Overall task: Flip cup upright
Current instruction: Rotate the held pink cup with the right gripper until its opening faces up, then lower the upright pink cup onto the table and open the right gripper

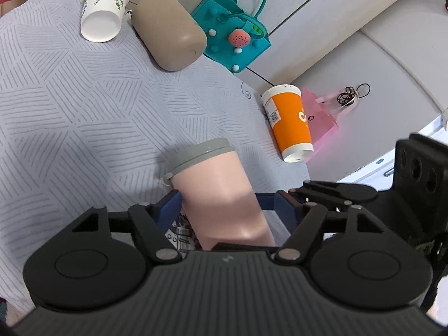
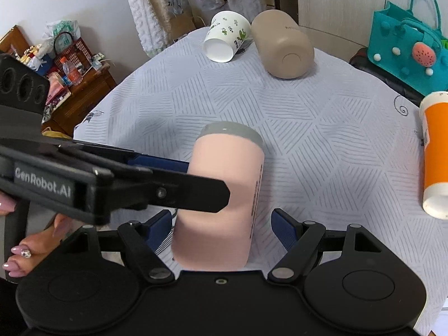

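A pink tumbler with a grey lid [image 1: 221, 190] [image 2: 224, 196] lies on its side on the patterned cloth, lid pointing away from me. My left gripper [image 1: 226, 204] is open around its body; its left pad touches the tumbler and the right pad stands apart. It reaches in from the left in the right wrist view [image 2: 179, 179]. My right gripper [image 2: 224, 226] is open around the tumbler's base end, its left pad near the tumbler and its right pad clear of it.
A white leaf-print paper cup [image 1: 105, 8] [image 2: 226, 36] and a beige tumbler [image 1: 170, 30] [image 2: 282, 44] lie at the far side of the table [image 2: 322, 128]. An orange cup [image 1: 289, 123] [image 2: 435, 154] lies at the right edge. A teal bag [image 1: 235, 33] [image 2: 408, 42] stands beyond.
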Motion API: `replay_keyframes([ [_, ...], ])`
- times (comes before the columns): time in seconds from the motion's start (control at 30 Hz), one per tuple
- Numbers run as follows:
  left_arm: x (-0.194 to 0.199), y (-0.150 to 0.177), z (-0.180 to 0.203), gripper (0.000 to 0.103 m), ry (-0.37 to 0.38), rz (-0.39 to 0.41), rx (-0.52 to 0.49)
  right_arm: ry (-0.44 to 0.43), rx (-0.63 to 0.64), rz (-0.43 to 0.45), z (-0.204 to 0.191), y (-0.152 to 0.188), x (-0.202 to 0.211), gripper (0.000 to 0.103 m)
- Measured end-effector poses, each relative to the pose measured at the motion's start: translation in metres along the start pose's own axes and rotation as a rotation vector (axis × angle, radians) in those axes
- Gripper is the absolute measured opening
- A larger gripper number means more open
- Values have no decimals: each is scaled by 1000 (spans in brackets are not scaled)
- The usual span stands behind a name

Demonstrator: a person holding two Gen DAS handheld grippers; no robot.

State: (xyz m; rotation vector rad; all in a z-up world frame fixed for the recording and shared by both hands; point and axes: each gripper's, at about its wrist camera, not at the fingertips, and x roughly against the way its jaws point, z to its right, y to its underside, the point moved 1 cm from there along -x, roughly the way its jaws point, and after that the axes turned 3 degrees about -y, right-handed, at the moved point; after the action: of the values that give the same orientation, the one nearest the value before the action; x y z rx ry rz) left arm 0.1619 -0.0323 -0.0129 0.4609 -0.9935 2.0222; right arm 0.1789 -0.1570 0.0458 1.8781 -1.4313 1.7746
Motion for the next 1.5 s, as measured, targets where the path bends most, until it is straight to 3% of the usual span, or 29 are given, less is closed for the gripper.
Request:
replay_keyframes([
  [0.1,-4,1,-3,67,0,-35,9,-14,6,-17,0,-3,-4,78],
  [0.13,-6,1,-4,67,-3,-45,13,-32,-2,-22,1,-3,-5,72],
  [0.43,-20,1,-7,70,-2,-42,21,-26,-26,14,-1,2,-3,72],
  [0.53,-17,2,-3,70,0,-2,-31,-22,-18,44,-4,6,0,72],
  [0.77,18,2,21,66,-2,185,-270,19,51,149,-21,3,10,72],
  [0.97,46,-7,26,67,-22,272,-425,73,112,323,-41,2,9,67],
  [1.2,55,-11,5,67,-9,298,-456,123,145,420,-56,1,-8,67],
  [1.5,39,-20,-1,67,6,285,-464,108,42,453,-43,2,-15,67],
])
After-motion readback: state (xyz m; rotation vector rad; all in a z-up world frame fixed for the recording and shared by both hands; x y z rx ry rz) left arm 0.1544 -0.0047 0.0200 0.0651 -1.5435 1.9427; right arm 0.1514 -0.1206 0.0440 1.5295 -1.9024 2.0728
